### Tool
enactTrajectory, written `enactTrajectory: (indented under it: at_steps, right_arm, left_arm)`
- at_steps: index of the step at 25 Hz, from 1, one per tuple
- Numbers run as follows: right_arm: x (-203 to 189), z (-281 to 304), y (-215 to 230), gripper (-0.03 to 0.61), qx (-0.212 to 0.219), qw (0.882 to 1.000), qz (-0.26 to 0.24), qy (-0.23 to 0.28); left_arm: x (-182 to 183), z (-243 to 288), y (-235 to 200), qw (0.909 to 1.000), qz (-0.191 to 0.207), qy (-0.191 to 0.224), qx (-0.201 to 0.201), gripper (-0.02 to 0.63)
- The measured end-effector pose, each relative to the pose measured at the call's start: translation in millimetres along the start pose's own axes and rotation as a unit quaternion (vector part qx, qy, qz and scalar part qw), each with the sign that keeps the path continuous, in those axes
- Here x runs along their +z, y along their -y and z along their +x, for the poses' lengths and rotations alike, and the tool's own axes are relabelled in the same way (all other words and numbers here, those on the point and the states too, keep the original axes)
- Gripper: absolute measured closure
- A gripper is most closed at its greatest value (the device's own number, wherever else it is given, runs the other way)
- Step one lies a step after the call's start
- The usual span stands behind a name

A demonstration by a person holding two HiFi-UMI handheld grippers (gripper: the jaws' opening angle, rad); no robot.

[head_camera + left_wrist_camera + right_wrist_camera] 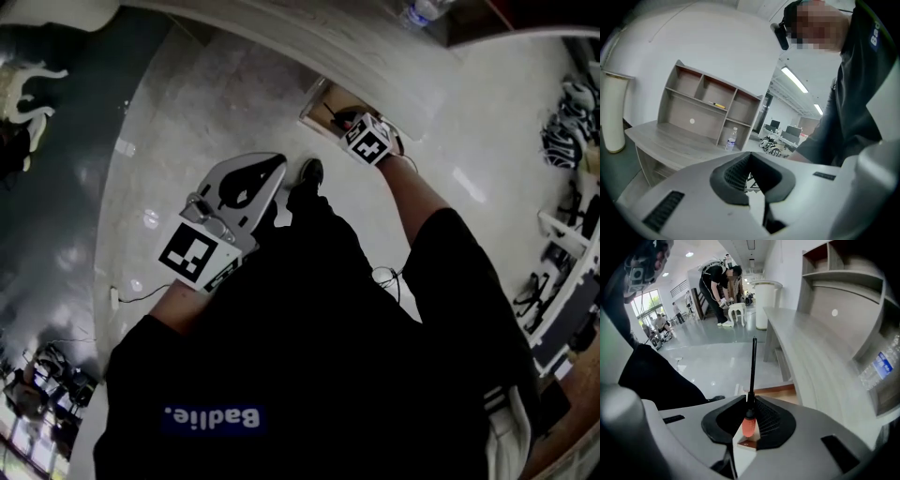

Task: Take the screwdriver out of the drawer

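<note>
Screwdriver (753,371) clamped by its orange handle in right gripper (749,399) — shaft straight out past the jaws, over the drawer (317,105); left gripper (750,155) closed, empty, farther off.

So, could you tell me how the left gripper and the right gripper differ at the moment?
The right gripper is clamped on the screwdriver by its orange handle, with the black shaft sticking out past the tips; the left gripper holds nothing. The right gripper is by the open drawer, while the left gripper is out over the floor. Both are closed rather than spread open.
</note>
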State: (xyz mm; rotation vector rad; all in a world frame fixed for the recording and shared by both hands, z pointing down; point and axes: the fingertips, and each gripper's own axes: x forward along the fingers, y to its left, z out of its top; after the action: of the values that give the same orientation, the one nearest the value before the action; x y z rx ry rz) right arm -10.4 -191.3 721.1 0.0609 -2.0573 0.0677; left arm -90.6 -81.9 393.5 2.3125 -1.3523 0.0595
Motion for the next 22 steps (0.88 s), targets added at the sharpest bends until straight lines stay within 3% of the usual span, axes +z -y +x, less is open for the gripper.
enactTrajectory:
  at_steps: [10,17,22]
  right_arm:
    - [43,-112,-17,0.502,-0.062,0.991,0.073,0.091]
    - [67,-189,-23,0.502,-0.102,0.969,0.147,0.172]
    - [79,-236,-35,0.502,-0.124,0.954,0.169,0.213]
  left_arm:
    - [24,-3,29,0.9979,0.027,0.003,-0.06,0.612]
    - [32,3,42,0.9946,0.035,-0.002,-0.098,0.612]
    - [32,12,50,0.9905,0.041,0.0,-0.131,0.612]
